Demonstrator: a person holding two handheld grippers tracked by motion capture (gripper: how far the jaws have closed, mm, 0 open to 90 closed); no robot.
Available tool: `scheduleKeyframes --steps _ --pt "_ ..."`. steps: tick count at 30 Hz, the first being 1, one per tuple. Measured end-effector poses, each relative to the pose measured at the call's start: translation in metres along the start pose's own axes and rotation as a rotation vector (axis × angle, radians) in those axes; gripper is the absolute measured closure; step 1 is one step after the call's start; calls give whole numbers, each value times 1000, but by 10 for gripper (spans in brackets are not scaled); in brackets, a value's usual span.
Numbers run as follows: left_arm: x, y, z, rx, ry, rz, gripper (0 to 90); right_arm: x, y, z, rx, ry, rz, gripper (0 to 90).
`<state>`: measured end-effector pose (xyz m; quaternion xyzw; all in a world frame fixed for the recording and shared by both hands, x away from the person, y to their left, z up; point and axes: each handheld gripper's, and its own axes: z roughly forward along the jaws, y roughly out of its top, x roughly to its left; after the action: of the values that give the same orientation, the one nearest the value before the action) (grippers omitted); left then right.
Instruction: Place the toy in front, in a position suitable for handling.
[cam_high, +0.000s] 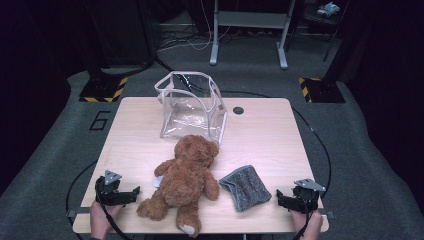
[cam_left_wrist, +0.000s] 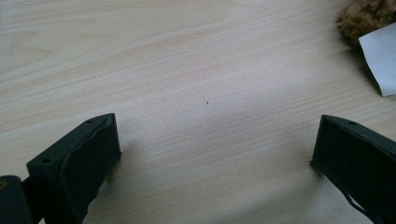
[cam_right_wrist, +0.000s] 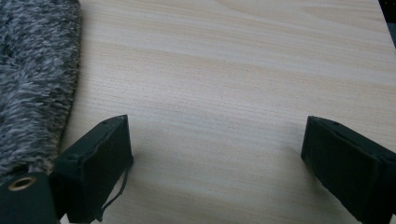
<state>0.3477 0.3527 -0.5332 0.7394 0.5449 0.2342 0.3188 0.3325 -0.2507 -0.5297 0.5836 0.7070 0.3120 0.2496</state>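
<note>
Left gripper at near-left corner of light wooden worktop, right gripper at near-right corner; both released, empty. Brown plush teddy bear lying near front edge, just beside grey fuzzy folded cloth. Clear plastic bag with white trim upright toward rear edge. Risk: soft limb slipping from grip; bag tipping on insertion.

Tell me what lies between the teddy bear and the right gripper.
In the high view, a folded grey cloth lies on the table between the teddy bear and the right gripper.
</note>
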Motion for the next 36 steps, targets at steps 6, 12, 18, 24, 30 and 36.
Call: scheduleKeyframes --steps 6,12,18,24,30,36 --pt "0 0 0 0 0 0 3 0 0 0 -2 1 -5 79" --pt "0 0 0 0 1 -1 4 0 0 0 -2 1 -6 80" --pt "0 0 0 -1 2 -3 4 0 0 0 0 3 -6 79" --pt "0 0 0 -1 2 -3 4 0 1 0 10 4 -8 70" --pt "0 0 0 -2 1 -4 4 -2 5 1 35 28 5 25" --pt "0 0 0 -3 1 -4 4 6 22 -13 14 63 -4 1"
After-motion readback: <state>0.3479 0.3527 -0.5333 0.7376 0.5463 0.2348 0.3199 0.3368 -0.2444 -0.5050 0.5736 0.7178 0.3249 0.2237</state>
